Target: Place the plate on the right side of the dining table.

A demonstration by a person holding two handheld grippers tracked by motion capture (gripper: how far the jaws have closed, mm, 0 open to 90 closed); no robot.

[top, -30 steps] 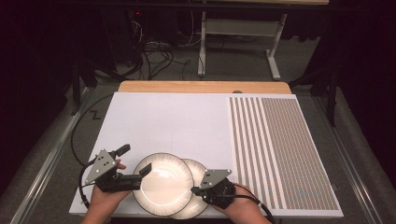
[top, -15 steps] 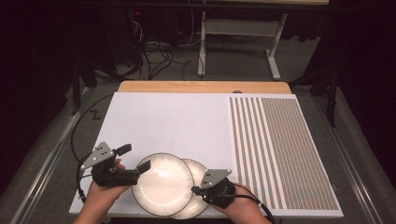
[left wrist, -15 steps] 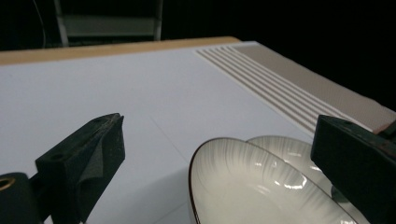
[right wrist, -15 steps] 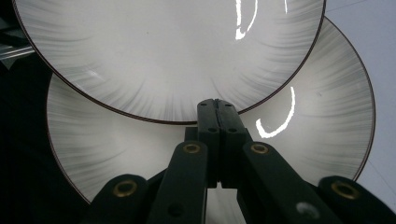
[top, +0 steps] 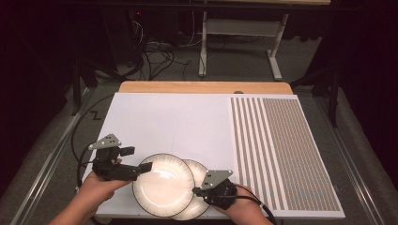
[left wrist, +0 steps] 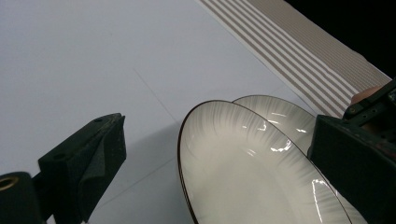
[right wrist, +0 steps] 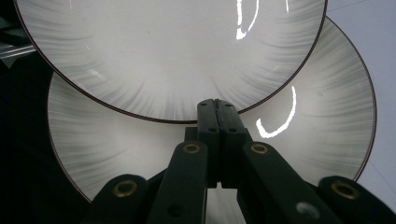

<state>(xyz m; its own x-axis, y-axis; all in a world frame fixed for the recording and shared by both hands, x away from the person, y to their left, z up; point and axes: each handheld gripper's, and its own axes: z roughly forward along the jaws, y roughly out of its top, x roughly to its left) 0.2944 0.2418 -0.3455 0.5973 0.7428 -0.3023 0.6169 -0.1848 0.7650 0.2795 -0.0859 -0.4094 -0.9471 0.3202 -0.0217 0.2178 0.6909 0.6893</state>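
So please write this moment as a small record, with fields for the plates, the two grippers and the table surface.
plates: two white, dark-rimmed; top plate overlaps lower plate
left gripper: open, one of its fingers on each side of the top plate's left rim
right gripper: shut, fingers pressed together over the lower plate
surface: white board, striped panel on its right

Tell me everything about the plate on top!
The top plate is round, white and shiny, like glazed china, with faint grey streaks fanning toward a thin dark rim. It lies at the near edge of the white mat, overlapping the lower plate on its left side. The left claw is open around its left rim, one jaw over the plate. The right claw, pressed shut, sits at its other edge above the lower plate.
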